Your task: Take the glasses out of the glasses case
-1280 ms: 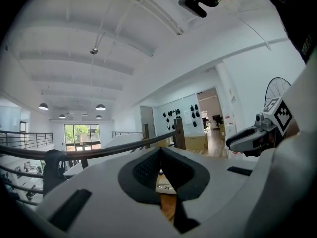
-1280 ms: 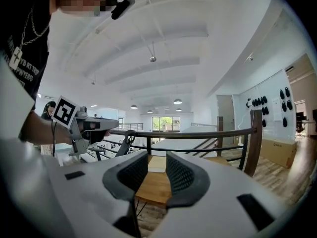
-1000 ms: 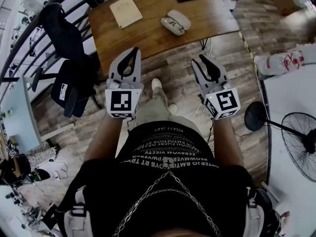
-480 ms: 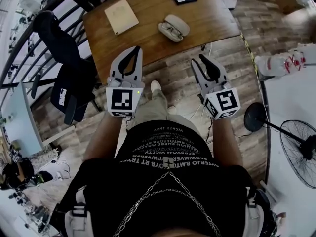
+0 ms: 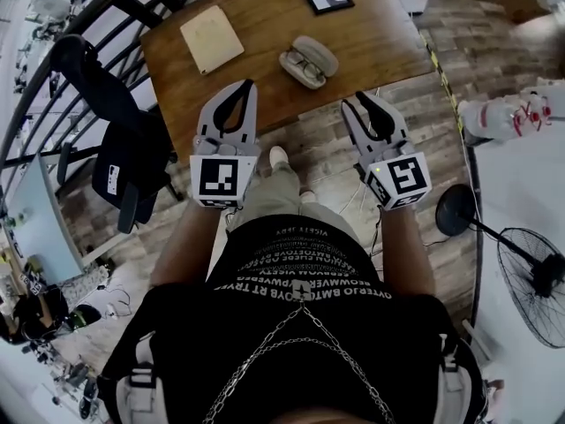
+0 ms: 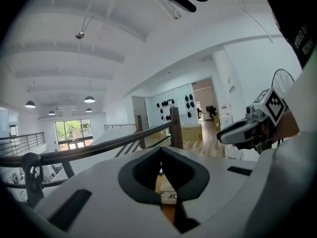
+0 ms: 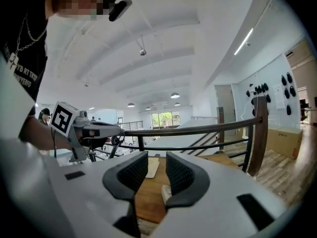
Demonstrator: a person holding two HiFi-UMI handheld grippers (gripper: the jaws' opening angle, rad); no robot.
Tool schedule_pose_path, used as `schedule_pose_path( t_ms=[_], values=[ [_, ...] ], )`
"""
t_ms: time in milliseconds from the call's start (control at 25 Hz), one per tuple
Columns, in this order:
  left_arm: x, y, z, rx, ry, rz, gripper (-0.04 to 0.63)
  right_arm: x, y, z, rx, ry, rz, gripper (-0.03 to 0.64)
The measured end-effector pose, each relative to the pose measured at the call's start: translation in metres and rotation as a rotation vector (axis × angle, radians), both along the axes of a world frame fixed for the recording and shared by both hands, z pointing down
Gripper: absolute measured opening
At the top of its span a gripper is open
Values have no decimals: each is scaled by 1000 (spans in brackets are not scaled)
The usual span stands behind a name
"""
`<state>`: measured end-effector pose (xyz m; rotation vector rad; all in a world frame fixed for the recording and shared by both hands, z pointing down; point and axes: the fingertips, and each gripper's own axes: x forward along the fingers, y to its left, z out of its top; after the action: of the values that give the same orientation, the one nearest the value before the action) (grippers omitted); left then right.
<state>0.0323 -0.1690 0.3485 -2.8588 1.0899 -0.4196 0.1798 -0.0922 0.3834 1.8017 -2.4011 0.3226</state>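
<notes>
We have closed on the open pale oval glasses case [image 5: 309,62], so reaching can start; the left gripper [image 5: 244,85] has its jaws together, the right gripper [image 5: 363,98] narrowly parted, both empty.

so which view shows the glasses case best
The head view: the glasses case lies open on the table, whole, with the glasses inside. The left gripper view catches only a sliver of it between its tongs; the right gripper view, just a pale edge behind one tong.
</notes>
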Motion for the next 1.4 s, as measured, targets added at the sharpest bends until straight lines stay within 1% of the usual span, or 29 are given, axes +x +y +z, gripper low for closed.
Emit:
schedule_pose_path(
  t_ms=[240,400,480,600,760,880,1120,1400],
  values=[
    [21,-31,14,-51,-28,33,25,24,-24,8,-23,-19,41,120],
    [32,-53,29,-56,-31,53,25,43,-40,23,-33,-3,76,120],
    [34,-60,38,-71,-26,56,25,48,-46,28,-42,-1,91,118],
    [38,-73,36,-60,-22,56,25,49,-58,24,-34,-3,88,118],
    [39,-90,28,-60,-4,15,25,43,-80,21,-38,-2,29,118],
    [38,-99,25,-57,-8,-13,25,39,-100,18,-37,-9,-23,118],
    [31,-115,20,-66,8,-95,25,23,-132,16,-47,4,-159,118],
    [32,-125,25,-87,22,-143,25,28,-159,11,-48,30,-221,118]
  ],
)
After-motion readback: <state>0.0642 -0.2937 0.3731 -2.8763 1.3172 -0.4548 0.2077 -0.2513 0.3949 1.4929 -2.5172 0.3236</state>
